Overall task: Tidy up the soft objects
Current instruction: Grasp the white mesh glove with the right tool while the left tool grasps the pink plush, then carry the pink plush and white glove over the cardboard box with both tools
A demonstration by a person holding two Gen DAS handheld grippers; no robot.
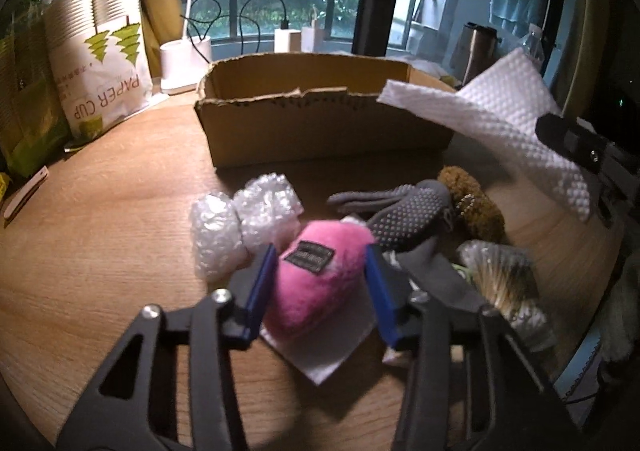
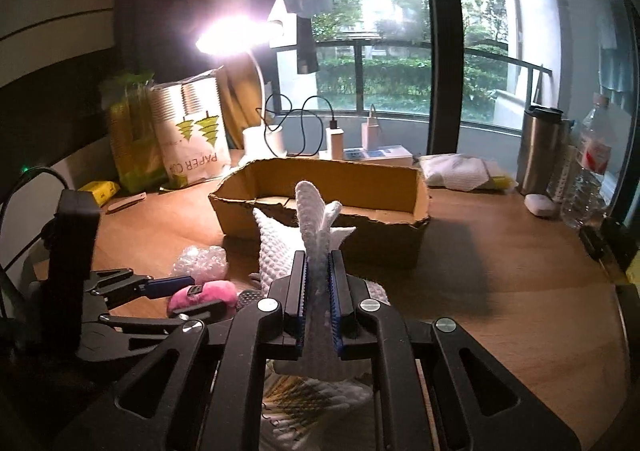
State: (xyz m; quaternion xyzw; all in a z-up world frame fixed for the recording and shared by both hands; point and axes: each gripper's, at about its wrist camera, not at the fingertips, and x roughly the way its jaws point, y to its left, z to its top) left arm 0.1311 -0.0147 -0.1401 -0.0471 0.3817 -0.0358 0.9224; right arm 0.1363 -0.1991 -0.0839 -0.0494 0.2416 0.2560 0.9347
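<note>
My left gripper [image 1: 320, 251] is open with its blue pads either side of a pink plush toy [image 1: 316, 283] lying on a white tissue on the wooden desk. Whether the pads touch it is unclear. The toy also shows in the right wrist view [image 2: 204, 293]. My right gripper [image 2: 318, 263] is shut on a white embossed paper towel [image 2: 316, 227], held up in front of an open cardboard box [image 2: 320, 187]. The towel [image 1: 500, 111] hangs in the air right of the box [image 1: 320, 123] in the left wrist view. Bubble wrap balls [image 1: 244, 223], a grey dotted glove [image 1: 404, 211] and a brown plush [image 1: 472, 203] lie nearby.
A paper-cup bag [image 1: 104, 67], green packs and a lit desk lamp [image 2: 236, 35] stand at the back left. Chargers and cables [image 2: 336, 139] sit behind the box. A steel tumbler [image 2: 540, 147], water bottle [image 2: 588, 171] and small white case [image 2: 540, 205] stand at the right.
</note>
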